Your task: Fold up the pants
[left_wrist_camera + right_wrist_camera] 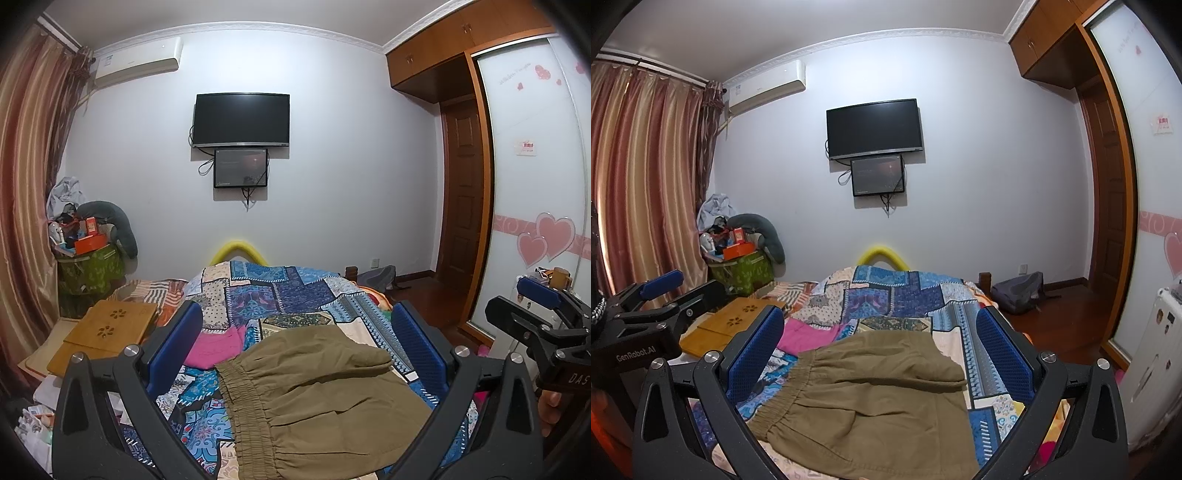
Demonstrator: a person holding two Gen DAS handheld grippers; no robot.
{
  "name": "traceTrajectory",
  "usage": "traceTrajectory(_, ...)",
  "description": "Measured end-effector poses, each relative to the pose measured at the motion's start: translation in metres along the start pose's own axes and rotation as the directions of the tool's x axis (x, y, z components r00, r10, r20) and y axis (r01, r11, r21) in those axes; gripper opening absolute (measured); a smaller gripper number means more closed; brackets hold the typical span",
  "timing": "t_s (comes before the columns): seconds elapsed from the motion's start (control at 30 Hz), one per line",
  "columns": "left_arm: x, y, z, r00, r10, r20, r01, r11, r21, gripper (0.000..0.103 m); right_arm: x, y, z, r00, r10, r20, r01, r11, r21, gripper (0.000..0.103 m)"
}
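Observation:
Olive-brown pants [314, 398] lie folded on the patchwork bedspread [280, 291], elastic waistband to the left. In the right wrist view the same pants [879, 395] sit low in the middle. My left gripper [299, 332] hovers above them, open, its blue pads wide apart with nothing between. My right gripper [879, 332] is likewise open and empty over the pants. The right gripper [535, 314] also shows at the right edge of the left wrist view, and the left gripper [665, 295] at the left edge of the right wrist view.
A pink garment [218, 347] lies on the bed beyond the waistband. A wooden lap tray [107, 332] rests at the bed's left. A cluttered green box [88, 266] stands by the curtain, a grey backpack [1019, 291] on the floor at right, a wardrobe [532, 184] alongside.

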State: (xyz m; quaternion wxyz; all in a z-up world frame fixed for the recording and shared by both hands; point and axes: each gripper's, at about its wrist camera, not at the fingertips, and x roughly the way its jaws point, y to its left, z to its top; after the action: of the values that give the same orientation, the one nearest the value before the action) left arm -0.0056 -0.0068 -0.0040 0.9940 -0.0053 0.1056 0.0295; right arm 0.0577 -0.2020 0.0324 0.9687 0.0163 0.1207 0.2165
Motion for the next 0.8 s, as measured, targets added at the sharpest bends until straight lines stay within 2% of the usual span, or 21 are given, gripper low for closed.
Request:
traceTrajectory(0.13,0.011,0.003,-0.002,1.000,-0.009,-0.024,0.009,1.000,-0.001,0.103,0.006,-0.002,-0.004,1.000,-0.003,-0.012,0.003,1.000,0.003,0.103)
traceTrajectory(0.27,0.034,0.010,-0.010,0.997,-0.015,-0.080,0.014,1.000,-0.012,0.103,0.021,-0.011,-0.010,0.999,-0.004,-0.037,0.004,1.000,0.016,0.103)
traceTrajectory(0.43,0.081,0.029,-0.030,0.980,0.014,-0.199,-0.020,0.999,-0.029,0.103,0.045,-0.024,-0.026,0.994,-0.033,-0.101,0.034,0.999,0.004,0.103)
traceTrajectory(0.57,0.126,0.049,-0.050,0.950,0.030,-0.312,-0.051,0.997,-0.059,0.103,0.081,-0.045,-0.050,0.980,-0.077,-0.184,0.073,0.997,-0.029,0.103)
traceTrajectory(0.67,0.162,0.063,-0.068,0.923,0.087,-0.376,-0.109,0.993,-0.037,0.103,0.107,-0.058,-0.068,0.963,-0.099,-0.249,0.091,0.995,-0.043,0.102)
traceTrajectory(0.77,0.191,0.074,-0.086,0.896,0.116,-0.428,-0.126,0.992,0.005,0.103,0.136,-0.074,-0.084,0.937,-0.119,-0.329,0.108,0.993,-0.054,0.102)
traceTrajectory(0.8,0.206,0.078,-0.095,0.879,0.131,-0.459,-0.132,0.991,0.030,0.103,0.146,-0.081,-0.090,0.926,-0.121,-0.359,0.110,0.993,-0.052,0.102)
